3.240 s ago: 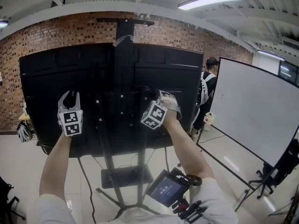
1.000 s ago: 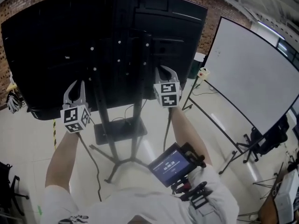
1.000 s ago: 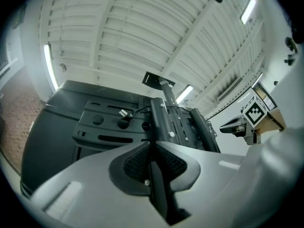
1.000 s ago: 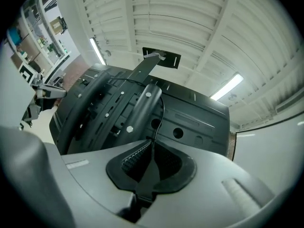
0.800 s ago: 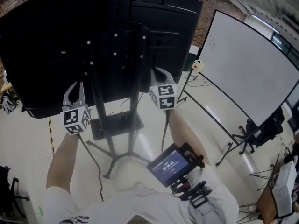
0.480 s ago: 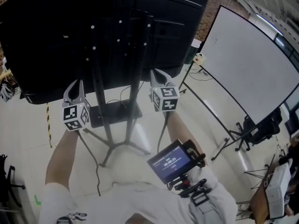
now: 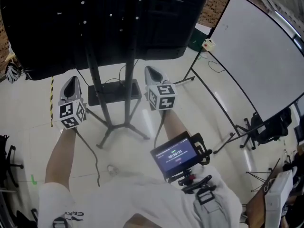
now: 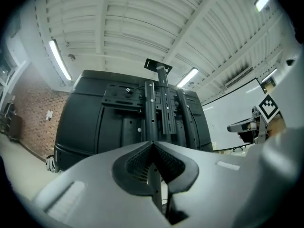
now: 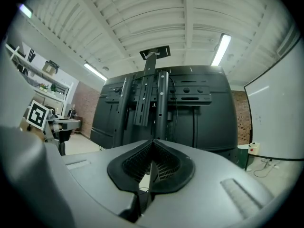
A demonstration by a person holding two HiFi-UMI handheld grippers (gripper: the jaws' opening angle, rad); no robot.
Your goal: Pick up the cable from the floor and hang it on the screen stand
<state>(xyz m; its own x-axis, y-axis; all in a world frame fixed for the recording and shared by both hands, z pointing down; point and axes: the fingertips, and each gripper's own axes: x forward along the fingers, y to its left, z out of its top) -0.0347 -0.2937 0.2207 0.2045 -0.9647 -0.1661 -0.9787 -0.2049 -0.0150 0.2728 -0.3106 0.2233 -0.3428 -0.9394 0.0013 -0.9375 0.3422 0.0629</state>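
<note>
The black screen (image 7: 95, 23) shows its back on a black stand (image 7: 130, 75) whose legs (image 7: 124, 127) spread over the pale floor. A thin black cable (image 7: 91, 151) lies on the floor under my left arm. My left gripper (image 7: 72, 81) is shut and empty, held left of the stand's pole and above the floor. My right gripper (image 7: 151, 71) is also shut and empty, just right of the pole. In the left gripper view the shut left gripper (image 8: 153, 145) faces the screen's back (image 8: 95, 122). In the right gripper view the right gripper (image 9: 153, 142) does the same, before the mount rails (image 9: 159, 108).
A black base plate (image 7: 111, 91) lies behind the stand's legs. A large whiteboard (image 7: 256, 56) on a wheeled frame stands at the right, with dark gear (image 7: 268, 127) beside it. A small monitor (image 7: 176, 156) hangs at the person's waist. Striped tape (image 7: 51, 103) marks the floor at left.
Both grippers have come down and back from the screen's rear to floor-leg height. Their jaws, slightly apart a second ago, have closed. The head view has tipped further down.
</note>
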